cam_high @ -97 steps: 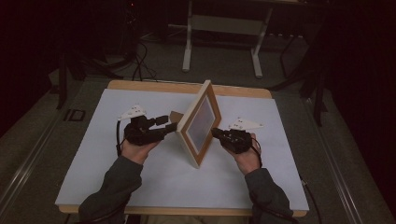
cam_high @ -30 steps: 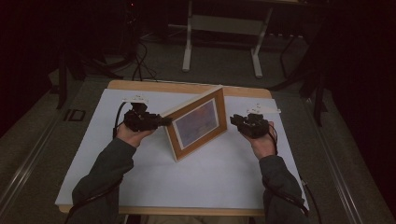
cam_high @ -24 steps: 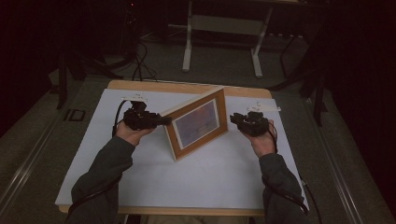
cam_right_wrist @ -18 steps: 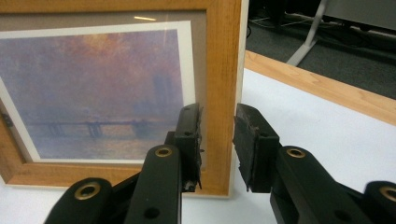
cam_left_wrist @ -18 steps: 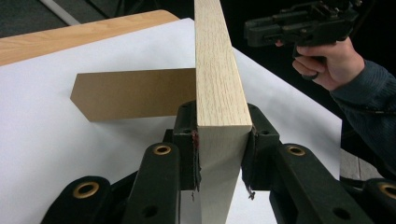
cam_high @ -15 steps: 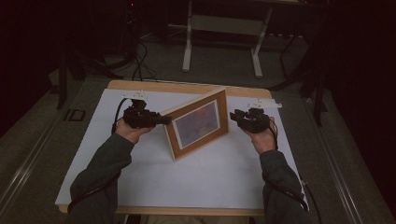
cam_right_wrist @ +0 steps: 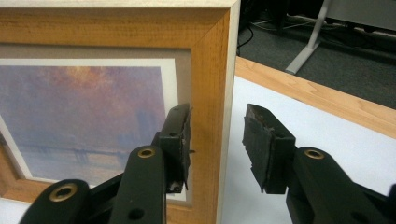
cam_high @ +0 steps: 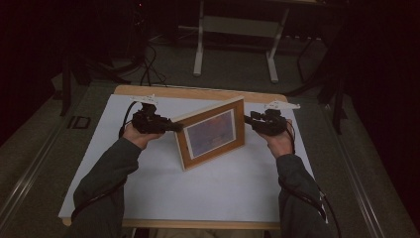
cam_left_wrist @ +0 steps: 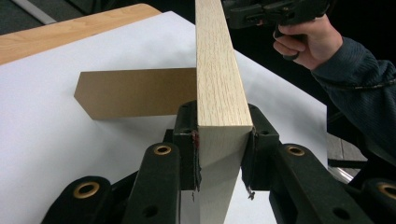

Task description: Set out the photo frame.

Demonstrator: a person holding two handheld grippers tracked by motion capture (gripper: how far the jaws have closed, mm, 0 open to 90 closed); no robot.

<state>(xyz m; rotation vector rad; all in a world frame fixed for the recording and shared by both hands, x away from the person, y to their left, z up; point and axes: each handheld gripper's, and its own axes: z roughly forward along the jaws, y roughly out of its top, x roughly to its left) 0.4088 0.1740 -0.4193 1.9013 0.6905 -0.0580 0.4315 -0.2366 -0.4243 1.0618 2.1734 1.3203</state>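
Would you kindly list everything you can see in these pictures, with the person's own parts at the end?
picture frame: one, light wood around a purple-orange print, standing at the table's middle
stand flap: one, brown, behind the frame on the white sheet
white sheet: one, covering most of the tabletop
table: one, light wood edge showing at the far side
metal legs: grey, on the floor beyond the table
left tool: black, pads pressed on the frame's edge
right tool: black, jaws have just been opening, frame's edge between them, far pad apart
sleeves: two, dark grey, from the bottom

Dim lab: paper-covered table (cam_high: 208, 198), desk legs (cam_high: 235, 47), floor cables (cam_high: 148, 64)
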